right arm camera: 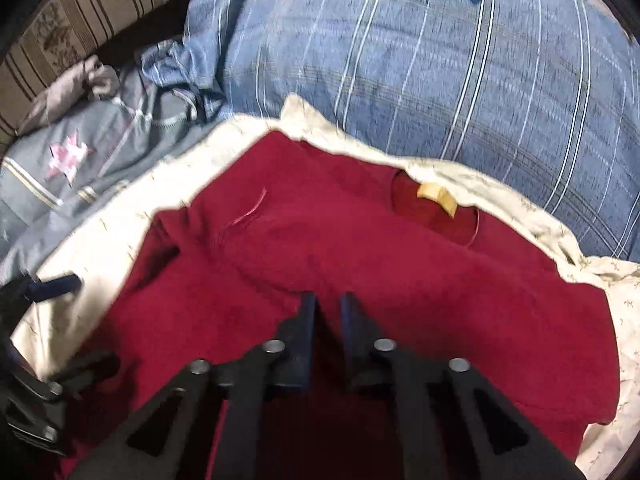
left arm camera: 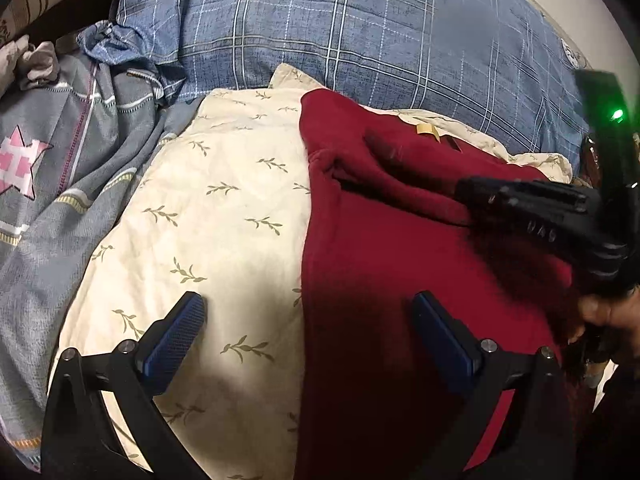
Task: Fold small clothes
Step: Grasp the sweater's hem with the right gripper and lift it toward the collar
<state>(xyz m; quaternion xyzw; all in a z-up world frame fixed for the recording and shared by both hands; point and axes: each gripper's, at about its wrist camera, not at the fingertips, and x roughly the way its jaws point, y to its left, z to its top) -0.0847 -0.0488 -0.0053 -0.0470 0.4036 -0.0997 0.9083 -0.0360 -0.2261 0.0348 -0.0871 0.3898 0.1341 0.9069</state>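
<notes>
— While my left gripper [left arm camera: 310, 320] hung spread wide, clasping nothing, where was the red garment [right arm camera: 360, 248]?

— Flat on the cream leaf-print sheet [left arm camera: 224, 200]. My right gripper [right arm camera: 328, 308] had its fingers nearly together over the red cloth; whether it pinched any, I couldn't tell. Beyond lay the blue plaid pillow [right arm camera: 420, 72].

left gripper [left arm camera: 310, 320]: jaws spread wide, hovering, holding nothing | right gripper [right arm camera: 328, 306]: jaws nearly closed, narrow gap between fingers

left tongs [left arm camera: 308, 320] spread wide | red garment [left arm camera: 400, 260] on cream sheet [left arm camera: 224, 200]
</notes>
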